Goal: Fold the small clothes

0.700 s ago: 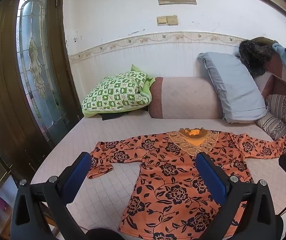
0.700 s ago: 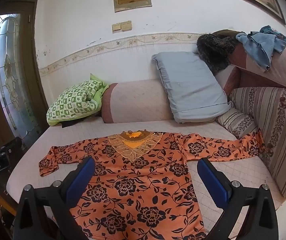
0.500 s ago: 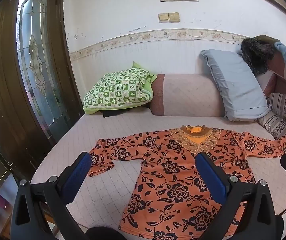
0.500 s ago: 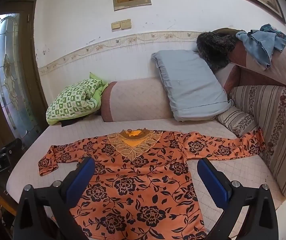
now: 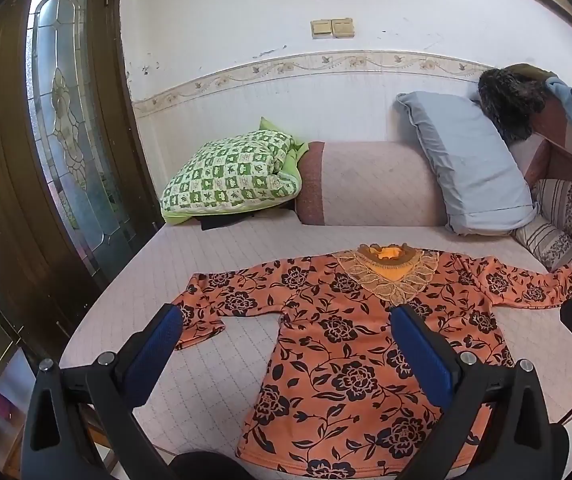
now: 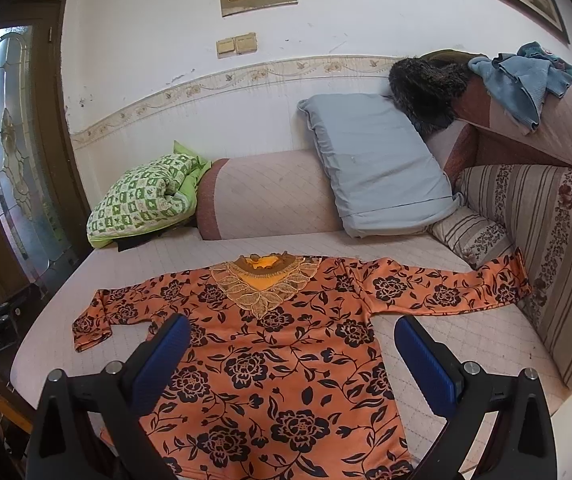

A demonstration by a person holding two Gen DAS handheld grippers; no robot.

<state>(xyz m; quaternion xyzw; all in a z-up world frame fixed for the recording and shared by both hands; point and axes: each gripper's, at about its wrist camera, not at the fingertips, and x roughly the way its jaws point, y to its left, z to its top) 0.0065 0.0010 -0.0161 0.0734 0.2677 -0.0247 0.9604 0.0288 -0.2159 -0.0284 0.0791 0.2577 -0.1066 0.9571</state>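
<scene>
Quilted bed (image 5: 246, 248); orange floral blouse (image 5: 350, 352) spread flat.

A green-and-white checked quilted cushion (image 5: 232, 174) lies at the far left of the pale quilted mattress (image 5: 246, 248), beside a pinkish cylindrical bolster (image 5: 366, 186). A grey-blue pillow (image 6: 374, 164) leans on the bolster. A striped floral cushion (image 6: 542, 248) stands at right, with crumpled blue cloth (image 6: 522, 76) and a dark furry item (image 6: 422, 88) above

The shirt's hem (image 5: 350, 468) (bottom edge) runs out of frame.
</scene>
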